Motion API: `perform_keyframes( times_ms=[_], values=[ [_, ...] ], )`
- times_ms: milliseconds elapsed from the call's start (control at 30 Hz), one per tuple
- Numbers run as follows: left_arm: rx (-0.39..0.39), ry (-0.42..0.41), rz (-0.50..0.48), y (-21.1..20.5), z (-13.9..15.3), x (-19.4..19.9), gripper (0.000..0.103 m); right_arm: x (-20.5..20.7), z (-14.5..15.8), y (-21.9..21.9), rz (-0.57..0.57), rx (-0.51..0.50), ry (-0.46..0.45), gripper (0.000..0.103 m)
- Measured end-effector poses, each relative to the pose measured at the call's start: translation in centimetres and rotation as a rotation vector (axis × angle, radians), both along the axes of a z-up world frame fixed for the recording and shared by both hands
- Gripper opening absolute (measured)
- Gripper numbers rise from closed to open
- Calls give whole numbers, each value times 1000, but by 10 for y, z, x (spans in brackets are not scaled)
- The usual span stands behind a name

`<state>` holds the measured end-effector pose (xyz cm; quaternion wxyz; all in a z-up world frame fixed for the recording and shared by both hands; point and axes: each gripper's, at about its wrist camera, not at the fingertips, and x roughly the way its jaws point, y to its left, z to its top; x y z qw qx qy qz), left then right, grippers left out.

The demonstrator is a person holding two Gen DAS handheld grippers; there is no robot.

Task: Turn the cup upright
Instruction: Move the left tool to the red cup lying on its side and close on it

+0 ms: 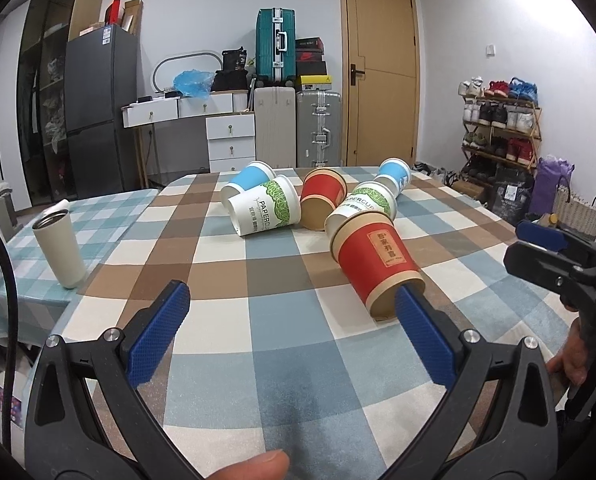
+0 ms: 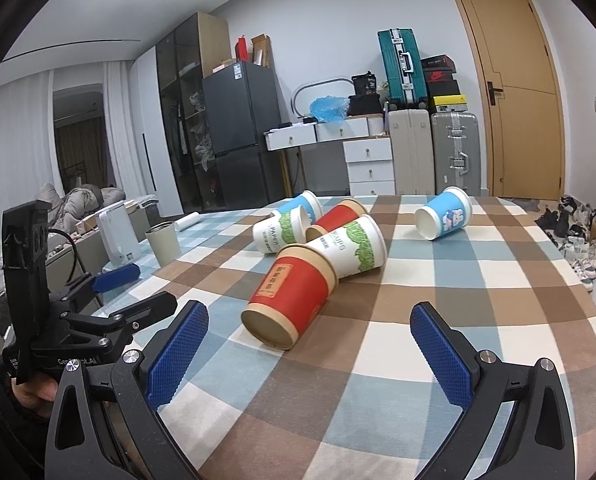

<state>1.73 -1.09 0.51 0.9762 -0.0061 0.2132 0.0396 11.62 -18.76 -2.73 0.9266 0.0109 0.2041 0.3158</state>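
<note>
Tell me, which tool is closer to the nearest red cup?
Left, I think. The left tool is open, and one pad sits right by the red cup's base. The right tool is open too, a little short of the cup.

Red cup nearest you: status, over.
Both hand-held grippers open, empty: left, right. Nearest red cup on its side, untouched. White-green cup touching behind it.

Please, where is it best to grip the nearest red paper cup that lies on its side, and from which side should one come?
Grip the nearest red paper cup across its red side wall, mid-length, probably with the open right hand-held gripper coming from above. It lies tipped with its base toward the camera, and the white paper cup with green leaves touches its far rim, so that end is crowded.
</note>
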Motion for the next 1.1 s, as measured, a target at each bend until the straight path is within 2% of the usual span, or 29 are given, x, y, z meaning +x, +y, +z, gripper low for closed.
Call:
perform_keyframes(
  times_ms=[200,333,467,767,933,1100],
  values=[
    [-6,47,-52,-18,4,18,102,8,1,-6,-40,-30,21,103],
    [-49,96,-104,-26,5,35,102,14,2,-15,-67,-18,30,103],
    [-83,141,-120,-34,3,56,102,17,3,-24,-83,1,44,103],
    [-74,223,-115,-51,-8,99,101,20,0,-27,-76,11,71,103],
    [-82,268,-108,-54,-15,116,96,22,-3,-26,-72,12,81,103],
    [-110,316,-113,-55,-22,129,75,23,-4,-28,-69,22,89,103]
  ],
)
